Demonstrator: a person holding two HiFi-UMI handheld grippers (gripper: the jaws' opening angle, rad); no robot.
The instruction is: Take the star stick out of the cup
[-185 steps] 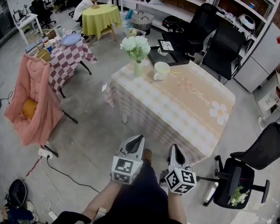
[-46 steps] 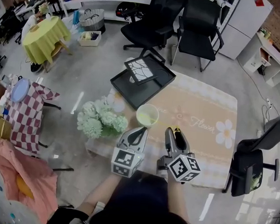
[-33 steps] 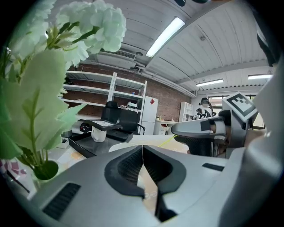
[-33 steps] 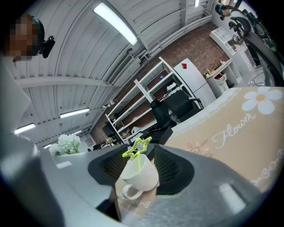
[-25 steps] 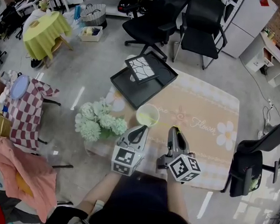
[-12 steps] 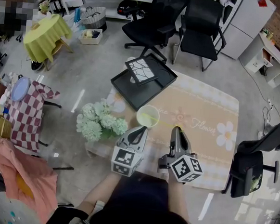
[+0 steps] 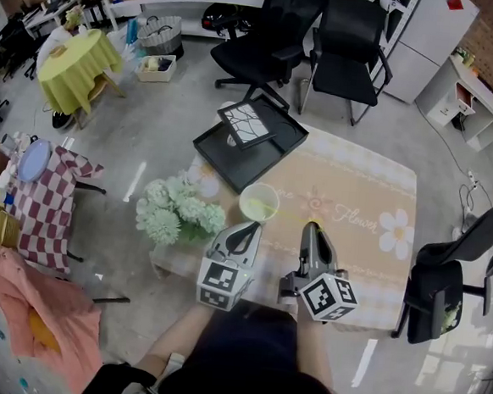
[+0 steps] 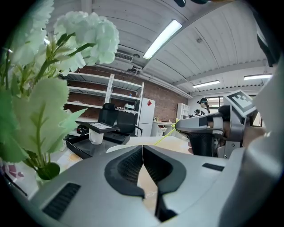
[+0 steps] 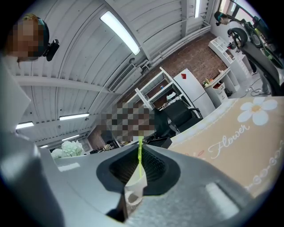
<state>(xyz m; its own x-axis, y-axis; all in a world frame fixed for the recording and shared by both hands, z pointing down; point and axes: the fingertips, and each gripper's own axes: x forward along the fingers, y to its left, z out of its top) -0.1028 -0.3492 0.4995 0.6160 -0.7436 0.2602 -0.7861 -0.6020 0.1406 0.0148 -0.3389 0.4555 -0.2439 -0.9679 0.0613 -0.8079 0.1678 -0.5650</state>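
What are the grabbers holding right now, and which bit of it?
The right gripper, its jaws just closed, pinches the star stick by its thin stem, away from the cup. The left gripper is shut on nothing.

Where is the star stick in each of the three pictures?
Head view: the stick is in the middle, slanting from the cup to the right gripper, whose jaws have just been closing on it.
Left gripper view: a thin yellow line right of centre.
Right gripper view: a green line at centre, pinched between the jaws.
Shared landmark: the flowers.
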